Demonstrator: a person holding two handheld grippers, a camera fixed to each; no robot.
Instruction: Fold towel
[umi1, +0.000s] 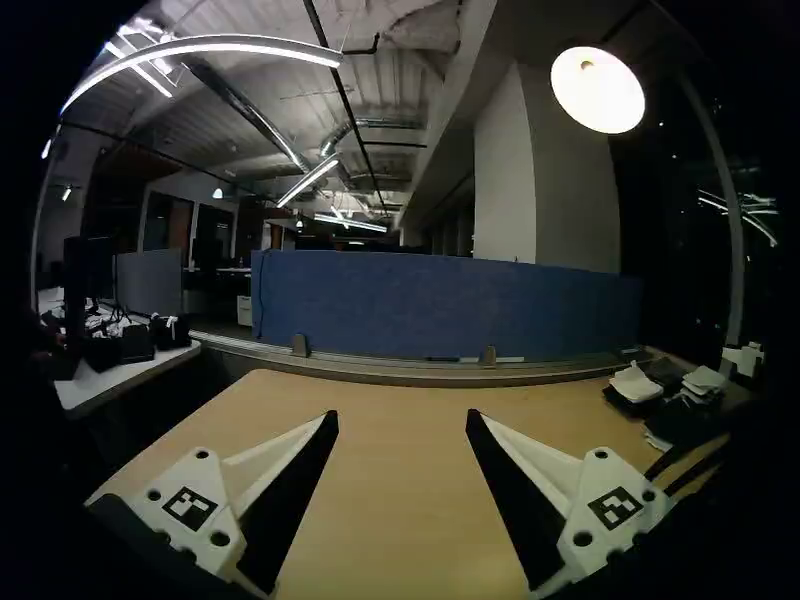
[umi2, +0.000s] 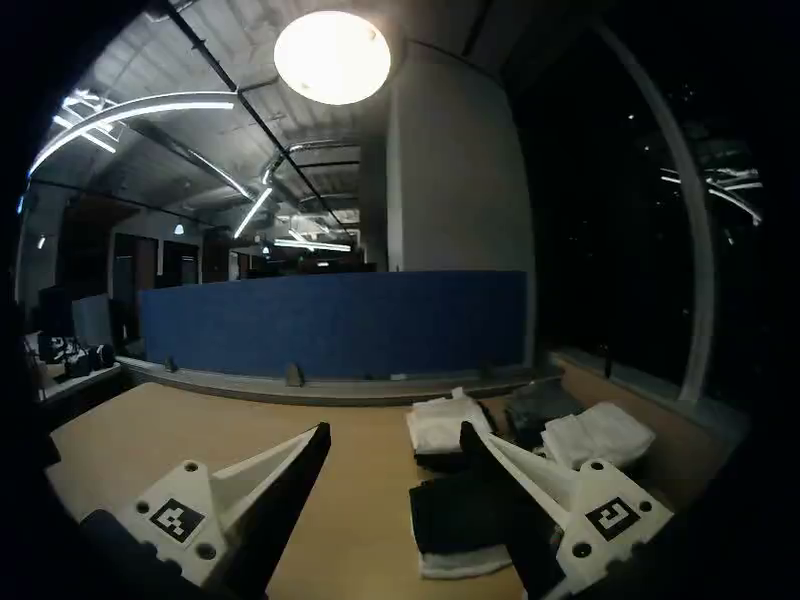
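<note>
The left tongs (umi1: 400, 415) are wide apart and hold nothing. The right tongs (umi2: 393, 427) are apart and empty too. Just past them, at the lower right of the right gripper view, towels (umi2: 440, 425) sit in small piles on the table (umi2: 370, 500). They look folded already; no new fold seems started. The right tongs hide part of the dark towel (umi2: 445, 510), and the dim piles are hard to count.
</note>
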